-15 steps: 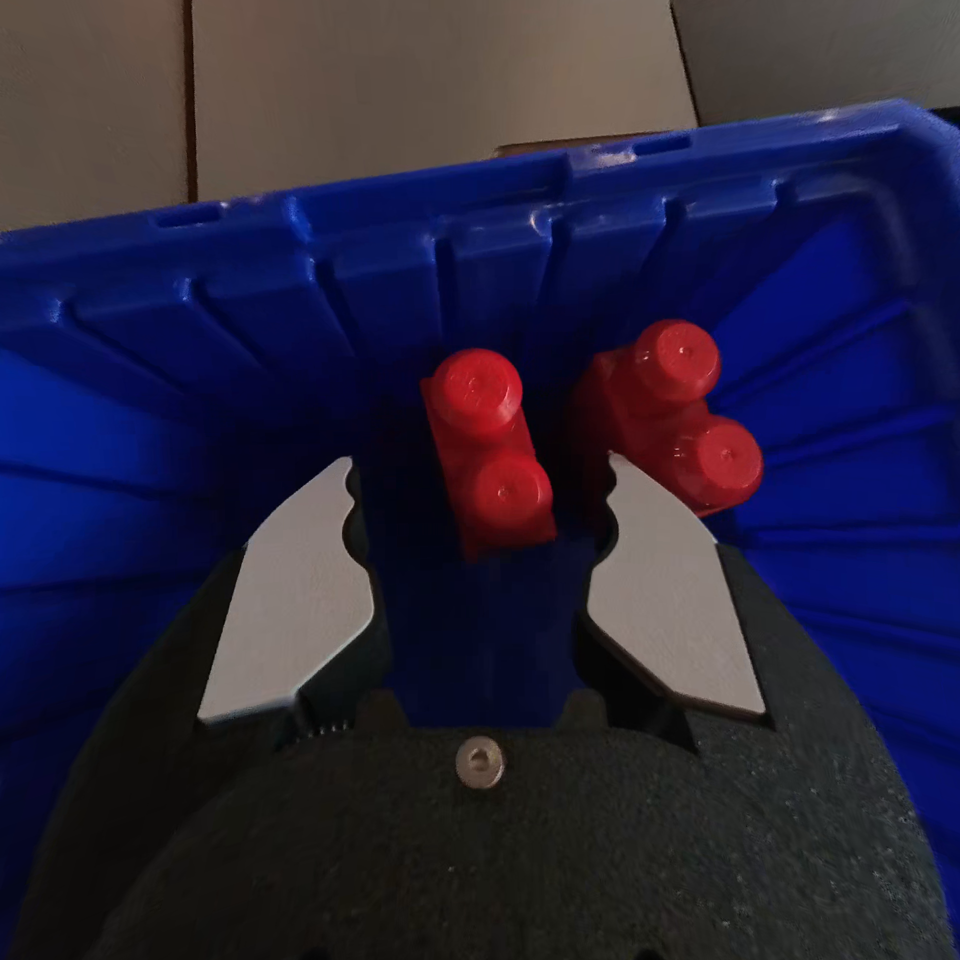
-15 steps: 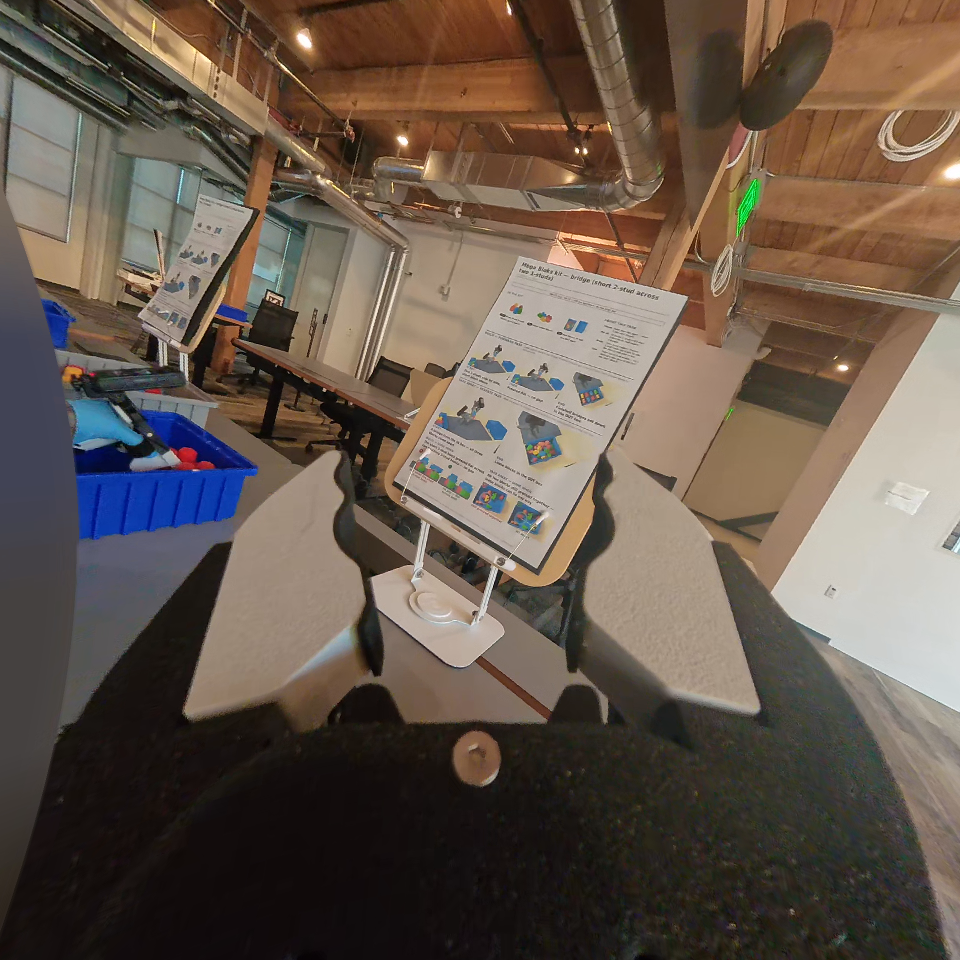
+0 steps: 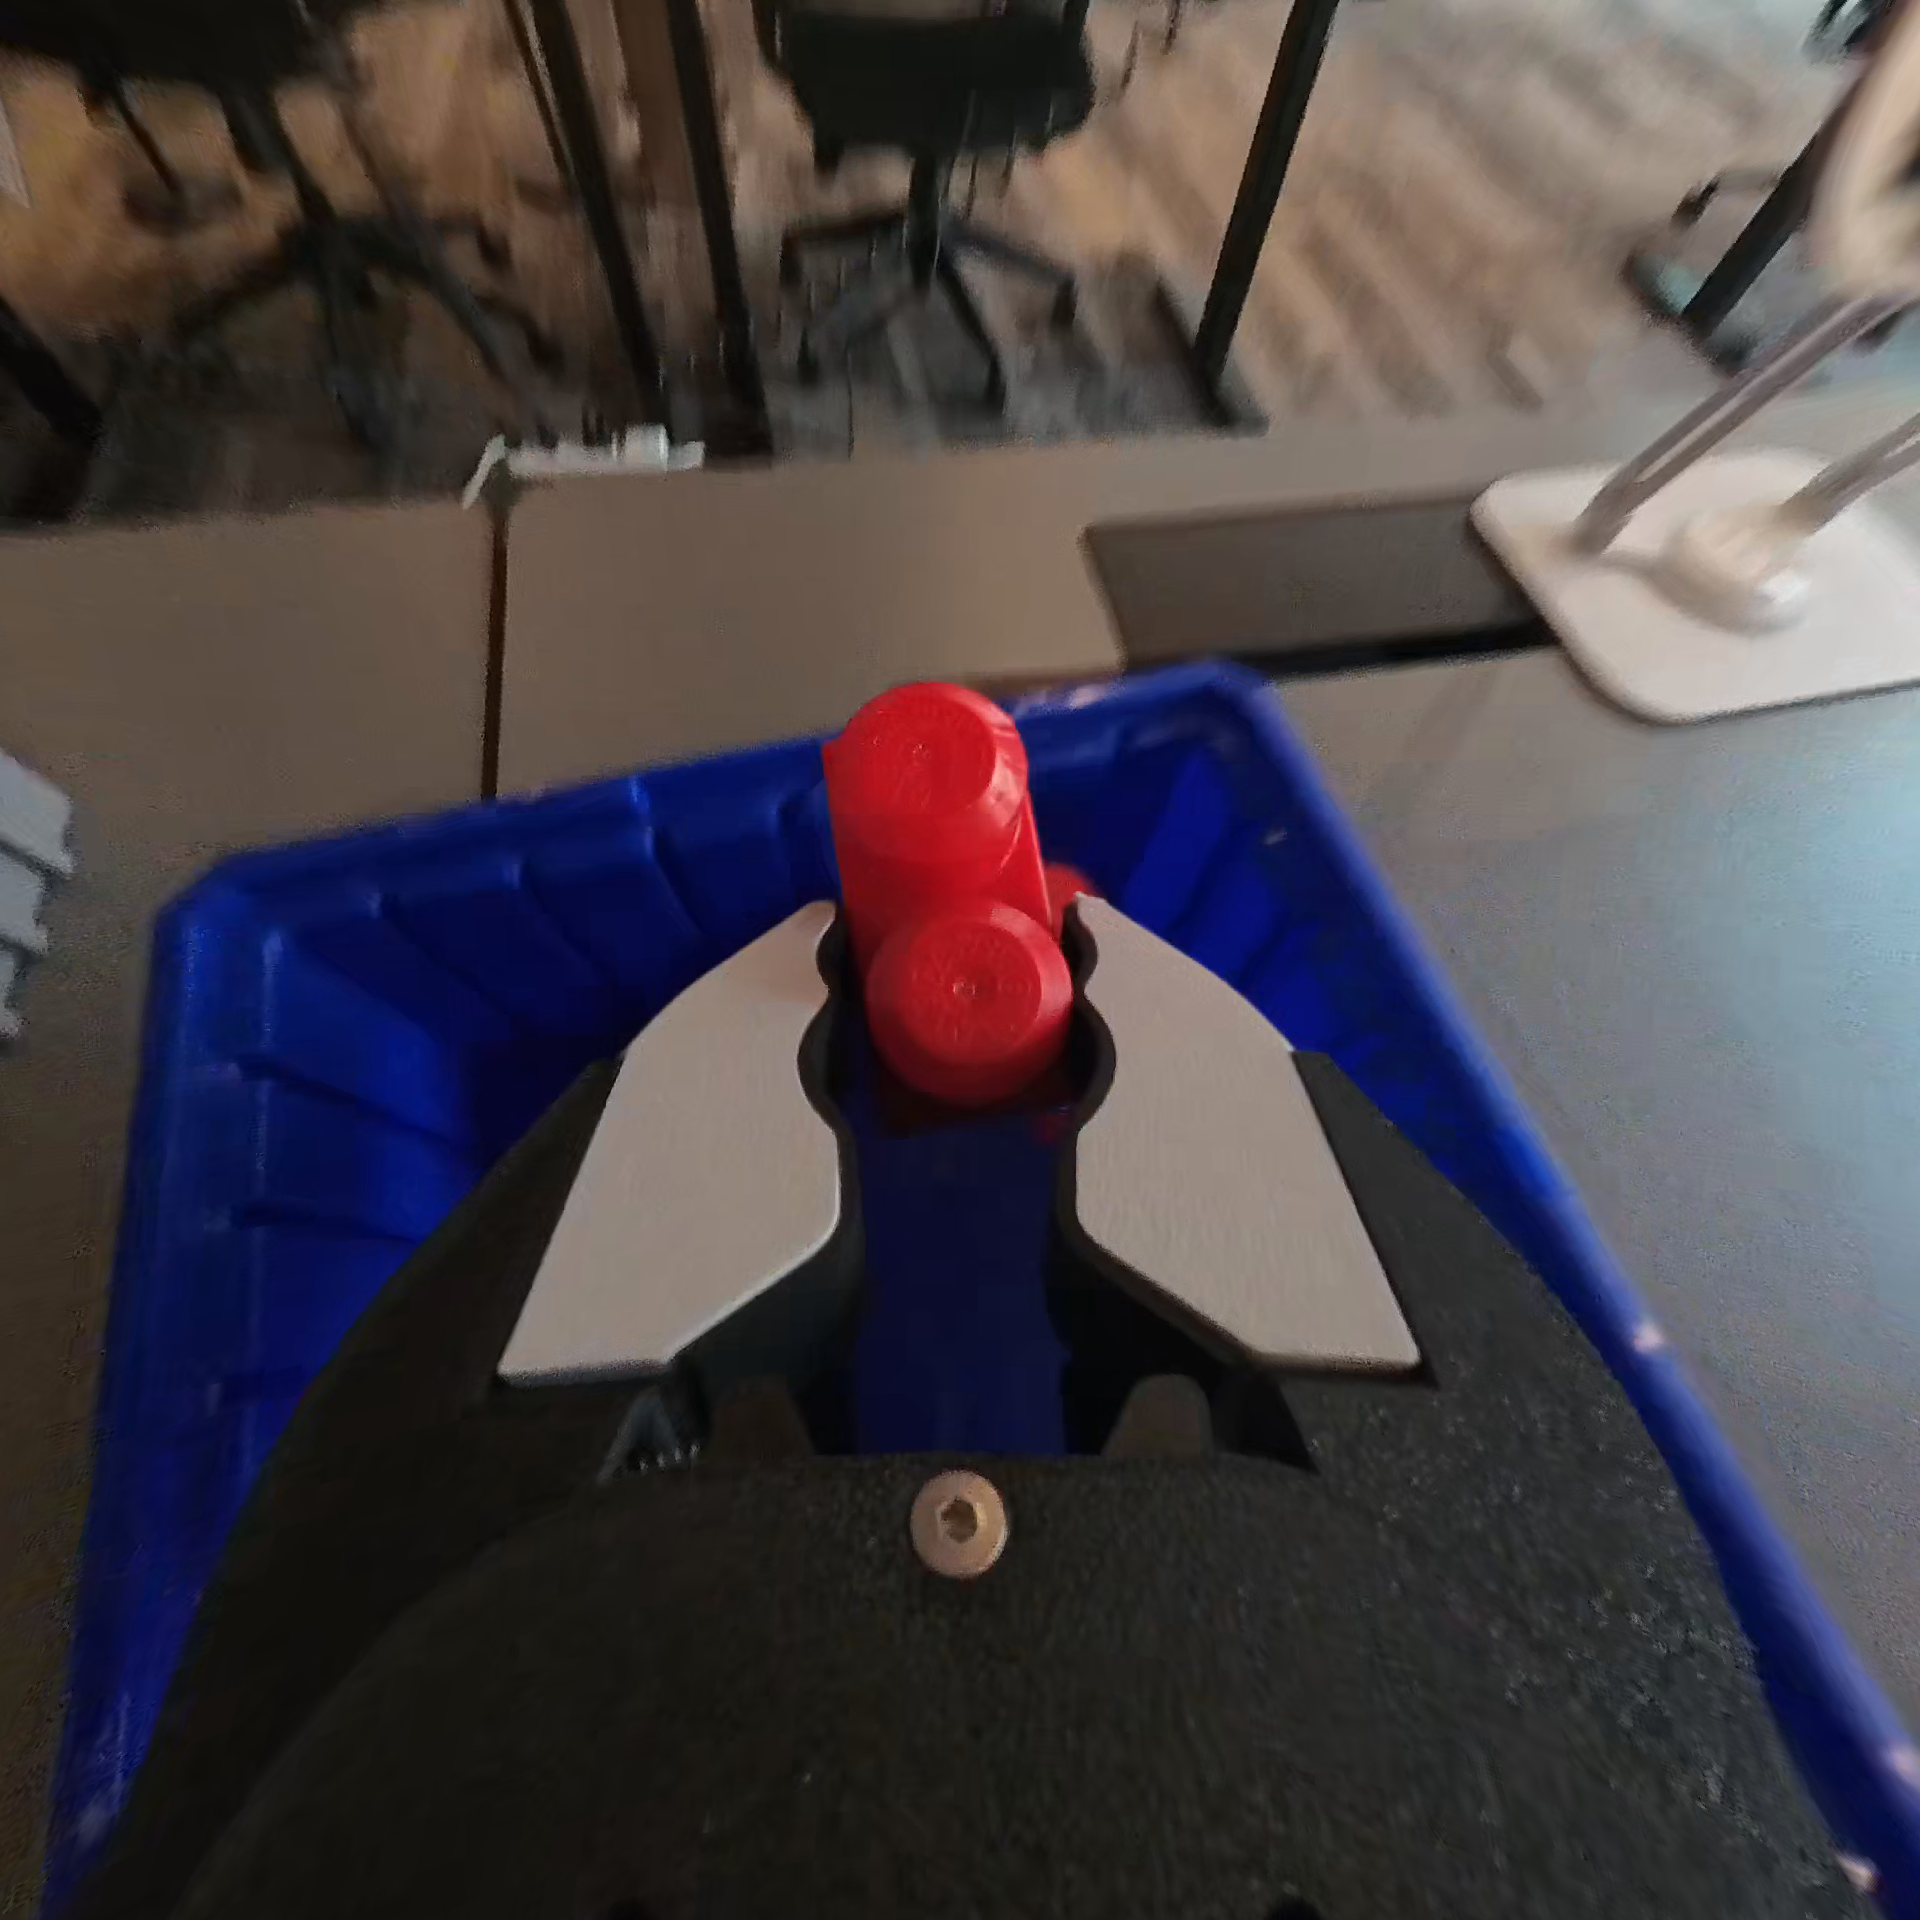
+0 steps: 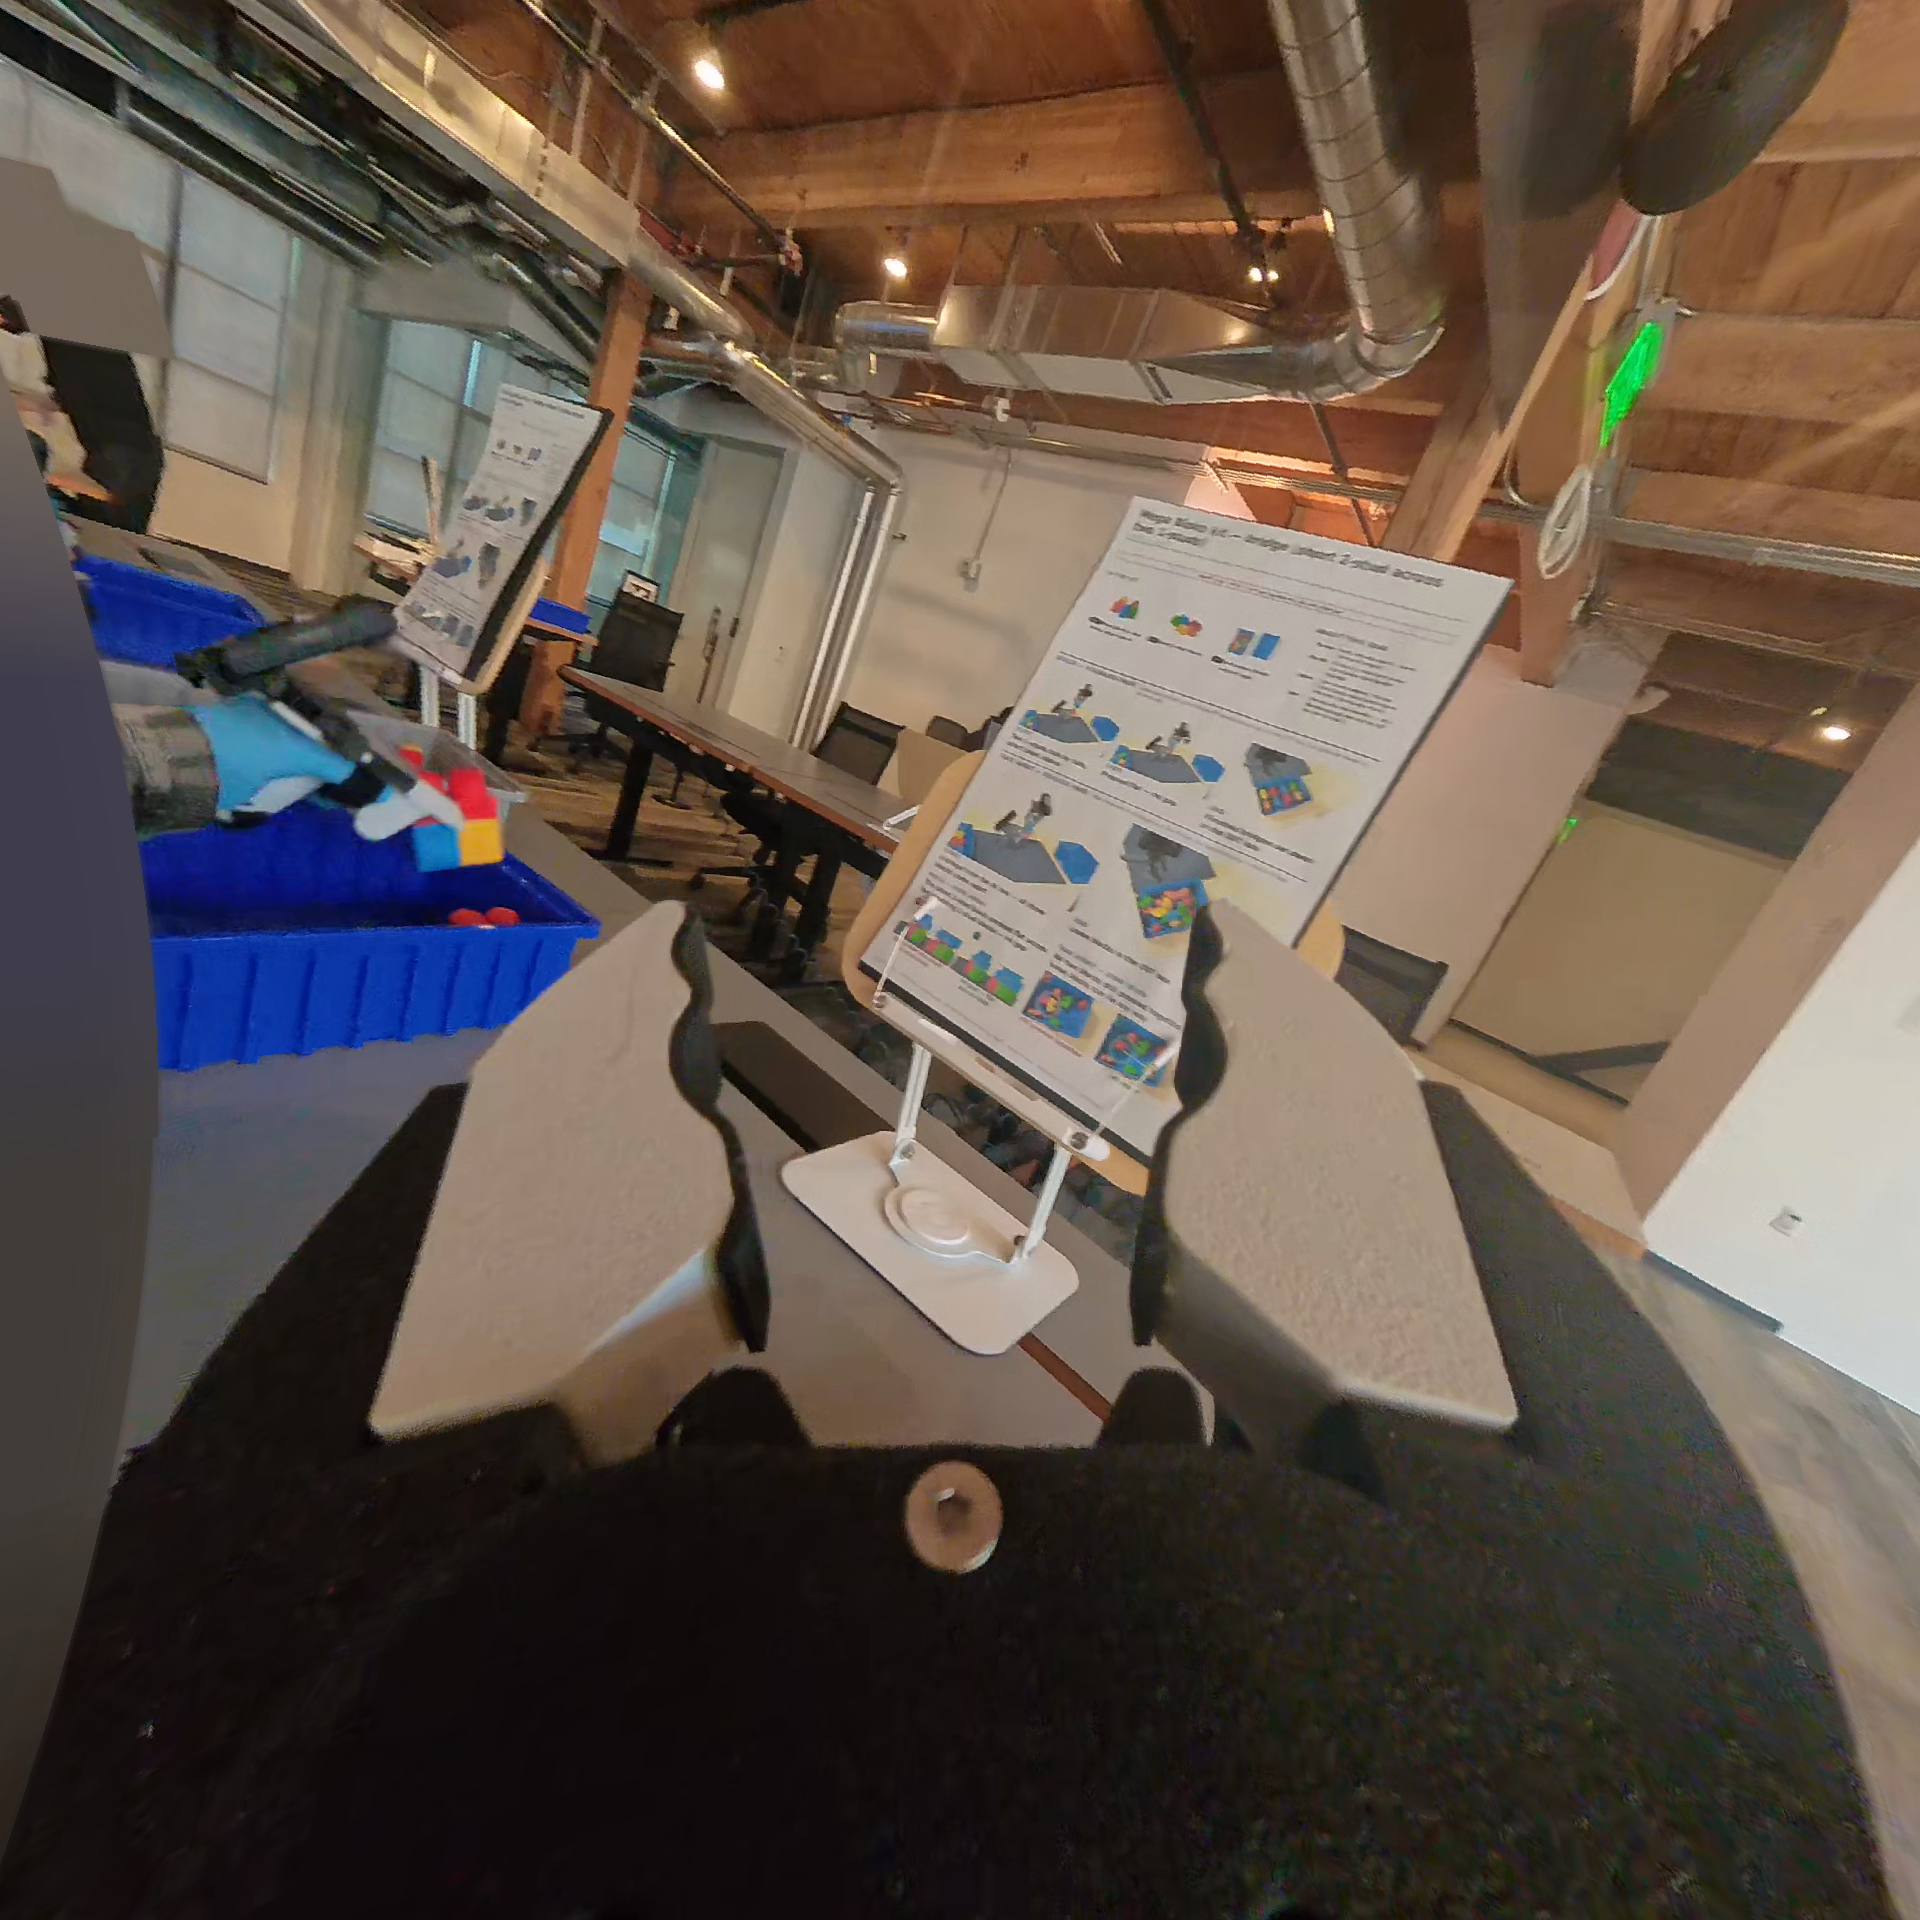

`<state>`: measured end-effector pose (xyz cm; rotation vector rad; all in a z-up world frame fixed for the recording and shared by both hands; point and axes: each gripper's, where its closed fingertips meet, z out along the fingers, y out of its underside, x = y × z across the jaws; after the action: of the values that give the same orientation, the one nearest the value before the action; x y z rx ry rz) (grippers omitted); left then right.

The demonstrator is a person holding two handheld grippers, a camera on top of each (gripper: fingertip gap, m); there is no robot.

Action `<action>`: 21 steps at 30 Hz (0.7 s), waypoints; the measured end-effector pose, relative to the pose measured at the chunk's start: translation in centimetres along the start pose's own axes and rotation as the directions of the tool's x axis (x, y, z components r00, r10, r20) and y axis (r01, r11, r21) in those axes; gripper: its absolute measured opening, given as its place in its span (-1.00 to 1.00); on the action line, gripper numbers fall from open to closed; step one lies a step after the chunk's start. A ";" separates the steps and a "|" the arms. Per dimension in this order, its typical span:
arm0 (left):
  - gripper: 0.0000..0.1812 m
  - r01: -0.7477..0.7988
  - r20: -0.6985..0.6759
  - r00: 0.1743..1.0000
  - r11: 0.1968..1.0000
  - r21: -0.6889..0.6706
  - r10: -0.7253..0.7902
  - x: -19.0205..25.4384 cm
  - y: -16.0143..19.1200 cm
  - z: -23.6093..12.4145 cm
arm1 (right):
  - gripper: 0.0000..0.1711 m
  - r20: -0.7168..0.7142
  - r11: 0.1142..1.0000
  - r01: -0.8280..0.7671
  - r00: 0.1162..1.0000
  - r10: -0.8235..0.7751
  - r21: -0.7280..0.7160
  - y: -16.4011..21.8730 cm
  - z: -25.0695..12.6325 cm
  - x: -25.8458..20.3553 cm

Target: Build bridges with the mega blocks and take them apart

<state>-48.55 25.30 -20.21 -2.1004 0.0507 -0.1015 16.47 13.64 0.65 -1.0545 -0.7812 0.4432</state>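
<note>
Gripping a red block (image 3: 951,914) between both fingers, left tool (image 3: 951,1023) closed on its sides, two studs facing the camera, held above the blue bin (image 3: 343,1039) near the bin's far wall. Just behind the block, right of it, a sliver of another red piece (image 3: 1070,888) down inside the bin. Bin resting on the grey desk (image 3: 1610,935), white stand base (image 3: 1704,613) well beyond the bin's far right corner. Picture blurred, floor and chair legs past the desk edge indistinct.

From the right wrist view: right tool (image 4: 945,1039) wide open, holding nothing, well right of the bin (image 4: 343,977), pointing at an instruction sheet (image 4: 1195,831) propped on the stand (image 4: 935,1236). Left tool (image 4: 400,805) seen above the bin, in a blue-gloved hand (image 4: 260,764), with a red block (image 4: 468,795) at its tip; blue and yellow blocks (image 4: 457,844) right beneath that, whether attached or lying behind cannot be told. Two red studs (image 4: 483,916) showing over the bin's rim
</note>
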 end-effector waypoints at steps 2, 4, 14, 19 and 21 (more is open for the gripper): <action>-0.58 -0.013 -0.048 0.999 0.991 0.136 0.020 2.5 -3.2 -2.8 | 0.00 0.044 1.000 -0.012 0.999 0.012 0.009 -0.1 0.9 -0.9; -0.59 -0.025 -0.120 0.991 0.960 0.279 0.061 6.1 -6.3 -6.0 | 0.00 0.102 1.000 -0.024 0.995 0.022 0.018 -0.1 1.9 -2.2; -0.59 0.165 -0.508 0.798 0.695 0.700 0.323 26.8 -12.4 -19.6 | 0.00 0.444 0.987 -0.160 0.886 0.132 0.027 0.0 7.9 -11.4; -0.59 0.378 -0.736 0.555 0.671 0.638 0.388 34.0 -12.6 -22.4 | 0.06 0.541 0.965 -0.260 0.815 0.207 0.023 -0.3 10.4 -15.5; -0.60 0.436 -0.800 0.441 0.682 0.587 0.406 36.3 -12.4 -22.8 | 0.07 0.560 0.953 -0.302 0.794 0.238 0.023 -0.6 11.4 -16.6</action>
<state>-14.62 9.19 3.91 -0.9562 0.5611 -1.1177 -3.06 9.20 -1.71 -0.9406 -1.1054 1.0639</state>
